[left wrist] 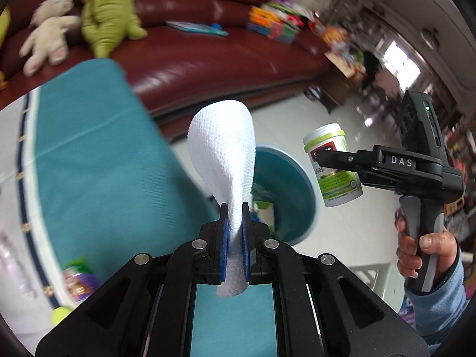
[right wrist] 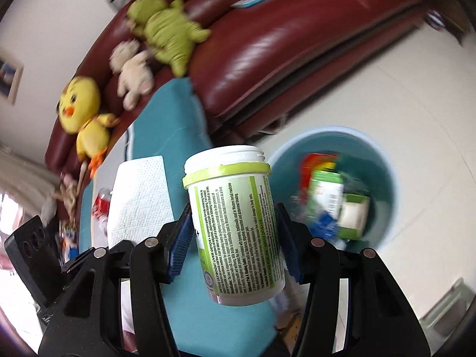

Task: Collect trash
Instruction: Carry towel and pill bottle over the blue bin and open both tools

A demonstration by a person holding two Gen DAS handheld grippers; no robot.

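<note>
A: Which step is this?

B: Carrying, I'd judge. The left tongs (left wrist: 235, 232) are clamped on a white paper towel (left wrist: 223, 151), held above the teal tabletop (left wrist: 89, 154). The right tongs (right wrist: 235, 247) grip a green-labelled supplement bottle (right wrist: 235, 223), cap end away from the camera.

A: And the bin?

B: The teal bin (right wrist: 383, 160) stands on the floor between the tabletop and the red sofa (right wrist: 282, 44). It already holds boxes and wrappers. The bottle hangs near its rim, not yet over the mouth.

A: Next move?

B: Probably swing both loads over the bin and release. The tabletop edge beside the bin is the thing to clear; more litter lies on the tabletop.
</note>
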